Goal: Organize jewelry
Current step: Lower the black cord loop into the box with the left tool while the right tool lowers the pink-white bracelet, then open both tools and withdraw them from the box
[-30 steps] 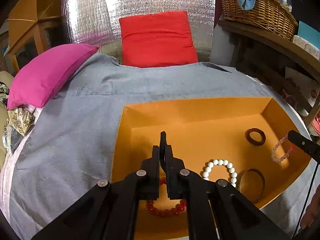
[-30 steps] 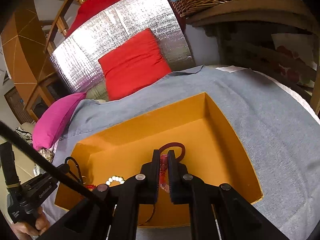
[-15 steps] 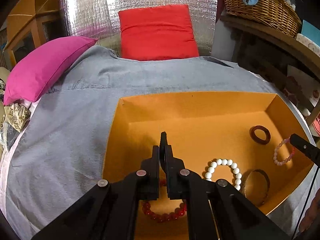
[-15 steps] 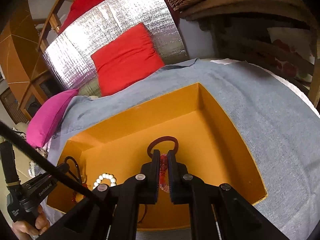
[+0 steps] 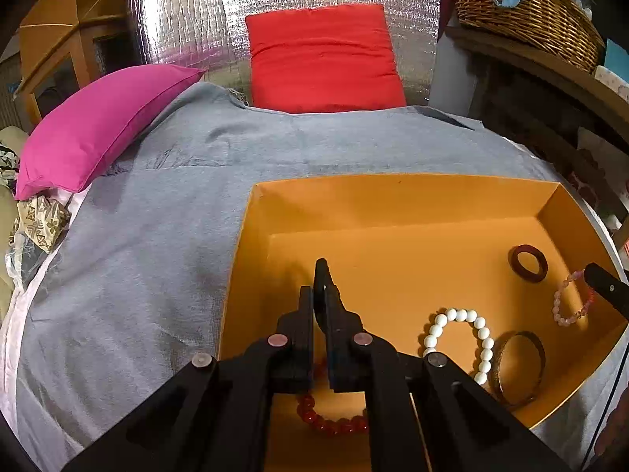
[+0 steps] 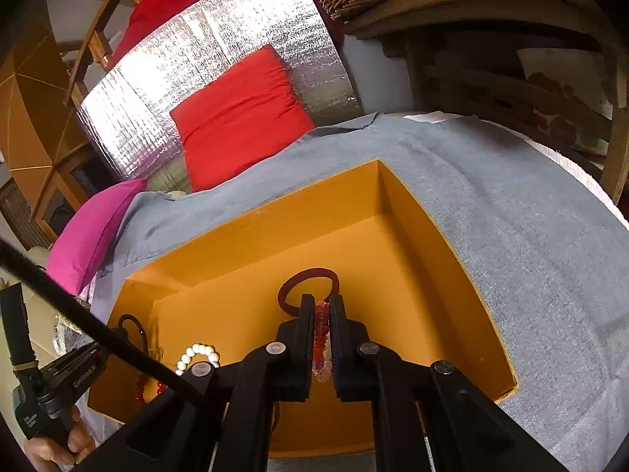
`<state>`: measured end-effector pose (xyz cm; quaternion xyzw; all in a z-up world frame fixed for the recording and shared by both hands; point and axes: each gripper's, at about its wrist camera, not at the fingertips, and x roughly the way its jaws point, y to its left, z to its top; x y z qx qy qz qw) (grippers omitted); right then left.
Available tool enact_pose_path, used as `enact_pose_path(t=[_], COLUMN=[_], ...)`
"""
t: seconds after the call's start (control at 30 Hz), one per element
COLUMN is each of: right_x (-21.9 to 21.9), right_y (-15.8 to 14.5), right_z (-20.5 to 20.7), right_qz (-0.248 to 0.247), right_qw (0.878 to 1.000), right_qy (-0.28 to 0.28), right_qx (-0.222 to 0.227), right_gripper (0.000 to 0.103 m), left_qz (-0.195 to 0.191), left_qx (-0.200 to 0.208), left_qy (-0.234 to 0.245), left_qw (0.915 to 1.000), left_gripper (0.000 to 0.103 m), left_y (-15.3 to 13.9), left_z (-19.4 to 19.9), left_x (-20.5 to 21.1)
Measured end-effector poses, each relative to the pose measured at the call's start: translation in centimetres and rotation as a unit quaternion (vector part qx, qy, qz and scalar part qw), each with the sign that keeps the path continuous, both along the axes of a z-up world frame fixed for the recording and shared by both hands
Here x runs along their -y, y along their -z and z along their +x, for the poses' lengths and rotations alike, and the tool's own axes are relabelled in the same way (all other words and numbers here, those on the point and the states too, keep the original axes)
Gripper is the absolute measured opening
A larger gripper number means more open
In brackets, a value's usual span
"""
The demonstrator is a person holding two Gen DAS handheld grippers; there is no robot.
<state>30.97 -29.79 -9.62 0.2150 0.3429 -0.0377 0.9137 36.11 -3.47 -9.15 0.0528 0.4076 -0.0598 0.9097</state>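
Observation:
An open orange box (image 5: 393, 192) lies on a grey blanket. Inside it are a red bead bracelet (image 5: 334, 424), a white bead bracelet (image 5: 460, 314), a dark metal bangle (image 5: 519, 369) and a dark red ring bangle (image 5: 528, 263). My left gripper (image 5: 320, 287) is shut and empty above the box's left part. My right gripper (image 6: 322, 306) is shut on a pink bead bracelet (image 6: 321, 338), held over the box's right part; the bracelet also shows in the left wrist view (image 5: 570, 306). The dark red ring bangle (image 6: 308, 287) lies just beyond the right fingertips.
A red cushion (image 5: 322, 59) leans on a silver foil panel at the back. A pink pillow (image 5: 98, 126) lies at the far left. A wicker basket (image 5: 523, 8) sits on a wooden shelf at the right. Grey blanket (image 5: 149, 259) surrounds the box (image 6: 452, 244).
My right gripper with the pink bracelet has moved lower and deeper into the box, closer to the dark red ring. My left gripper has shifted slightly, still shut.

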Motion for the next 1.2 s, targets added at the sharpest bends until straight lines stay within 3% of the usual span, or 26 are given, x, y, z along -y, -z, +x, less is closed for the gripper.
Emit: enact_pose_path(t=[0.23,0.3,0.37,0.47,0.6,0.7,0.8,1.2], right_x=[0.4,0.5,0.6,0.9,1.1,1.5,1.6,1.6], right_y=[0.0,-0.1,-0.4,-0.9,-1.3,-1.4,-1.7,-3.1], right_z=[0.0,-0.1,-0.3,-0.6,-0.9,-1.2,-1.4,-3.3], right_qz=[0.014,0.013,0.012,0.014,0.015,0.020,0.012,-0.004], right_qw=[1.000,1.000,1.000,1.000,1.000,0.999,0.999,0.999], right_qy=[0.002,0.004,0.007,0.010,0.015,0.019,0.022,0.018], right_qx=[-0.001,0.004,0.010,0.018,0.022,0.023,0.025,0.037], right_gripper=[0.009,0.009,0.010,0.015,0.018,0.026,0.026,0.026], left_qz=[0.012,0.015,0.024,0.030,0.029,0.035,0.041,0.078], left_qx=[-0.005,-0.003,0.006,0.016,0.029,0.038,0.046,0.062], left_qy=[-0.007,-0.009,-0.014,-0.014,-0.012,-0.007,-0.003,-0.005], left_qw=[0.9999,0.9998,0.9996,0.9993,0.9991,0.9986,0.9981,0.9951], left_gripper=[0.008,0.029,0.041,0.043,0.054,0.056,0.062,0.066], left_y=[-0.3,-0.4,-0.8,-1.5,-2.6,-3.2,-3.7,-4.8], left_z=[-0.1,-0.3,-0.7,-1.2,-2.2,-3.1,-4.0,-7.4], left_x=[0.1,0.1,0.3,0.5,0.9,1.5,2.0,2.1])
